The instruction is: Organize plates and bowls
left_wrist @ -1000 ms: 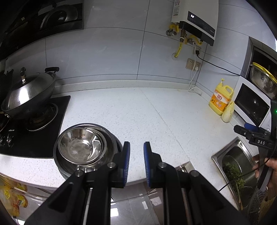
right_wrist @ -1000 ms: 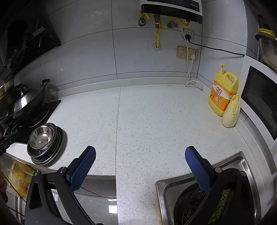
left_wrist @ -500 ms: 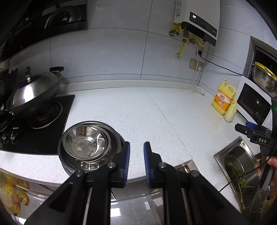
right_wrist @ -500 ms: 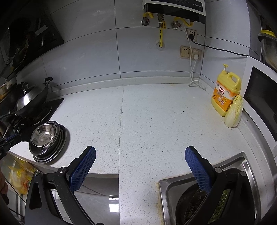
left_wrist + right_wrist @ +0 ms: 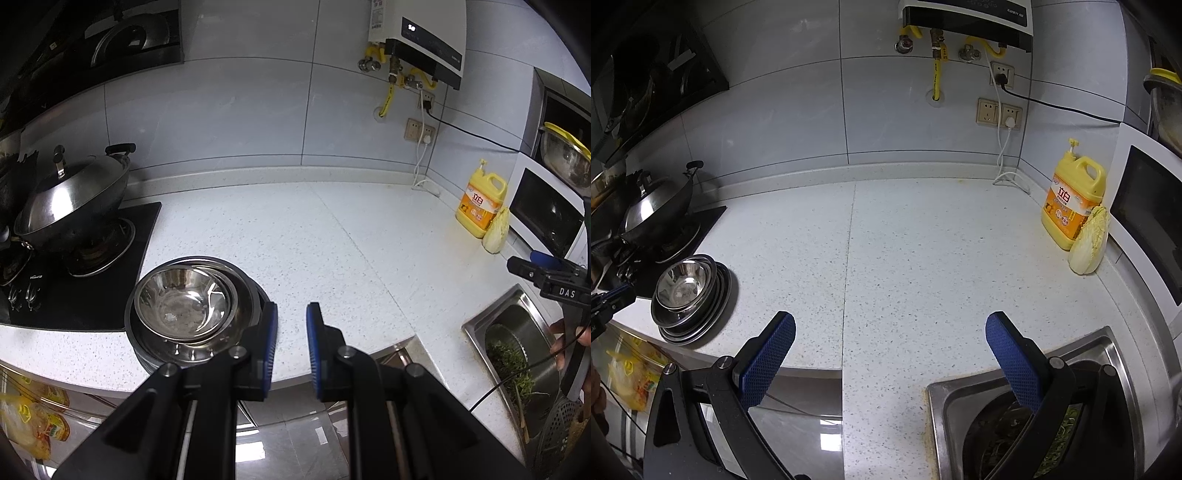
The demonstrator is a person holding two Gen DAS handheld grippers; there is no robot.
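Observation:
A stack of steel plates and bowls [image 5: 184,306] stands on the white counter next to the stove, with a small bowl on top. It also shows in the right wrist view [image 5: 689,295] at the left. My left gripper [image 5: 291,325] hangs just right of the stack at the counter's front edge, its jaws nearly closed with a narrow gap and nothing between them. My right gripper [image 5: 890,336] is wide open and empty over the counter's front edge, beside the sink. It shows in the left wrist view [image 5: 546,273] at the far right.
A lidded wok [image 5: 70,206] sits on the black stove [image 5: 92,288] at the left. A yellow detergent jug [image 5: 1073,206] and a cabbage [image 5: 1087,245] stand by the microwave [image 5: 550,218]. The sink [image 5: 1027,417] holds a strainer with greens.
Both grippers have drawn back and risen slightly, so the stack and counter look farther off. Jaw openings are unchanged.

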